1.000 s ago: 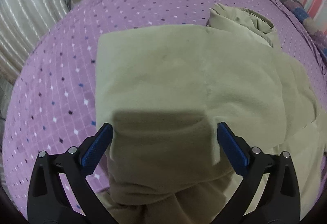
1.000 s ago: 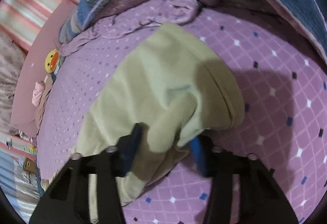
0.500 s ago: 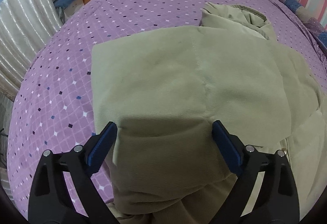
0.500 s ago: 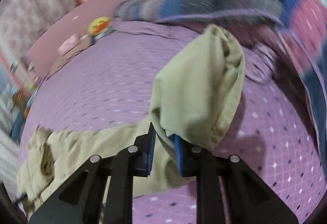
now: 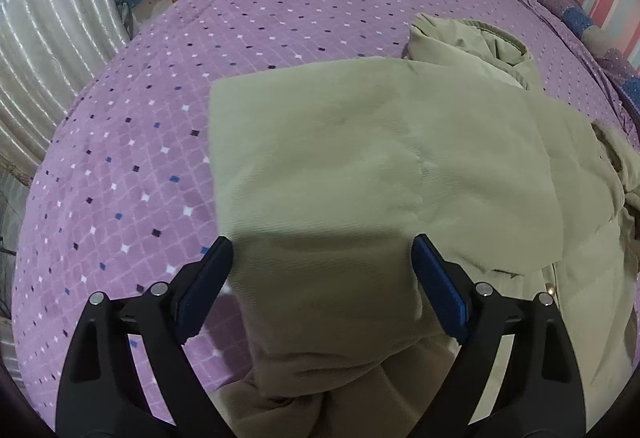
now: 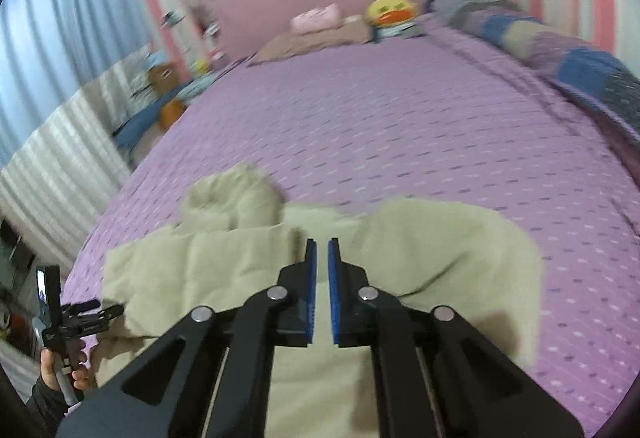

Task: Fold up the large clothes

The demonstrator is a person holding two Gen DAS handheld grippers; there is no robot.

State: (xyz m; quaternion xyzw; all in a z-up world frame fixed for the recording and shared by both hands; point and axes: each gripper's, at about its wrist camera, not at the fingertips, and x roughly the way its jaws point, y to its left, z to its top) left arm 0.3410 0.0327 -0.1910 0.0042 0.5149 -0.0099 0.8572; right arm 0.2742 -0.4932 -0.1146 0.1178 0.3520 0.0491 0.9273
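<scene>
Since the earlier frame, the right gripper has swung up off the bed. Left wrist view: left gripper hovers at 6 o'clock, its wide jaws just eased inward slightly, clear of the olive-green garment spread on the purple bedspread. Right wrist view: narrow jaws, just closing, hold nothing; garment lies from 6 to 9 o'clock; yellow plush toy sits at 12.

The pale green garment lies partly folded on the bed, in the centre of my left view, its hood crumpled at the upper right.
</scene>
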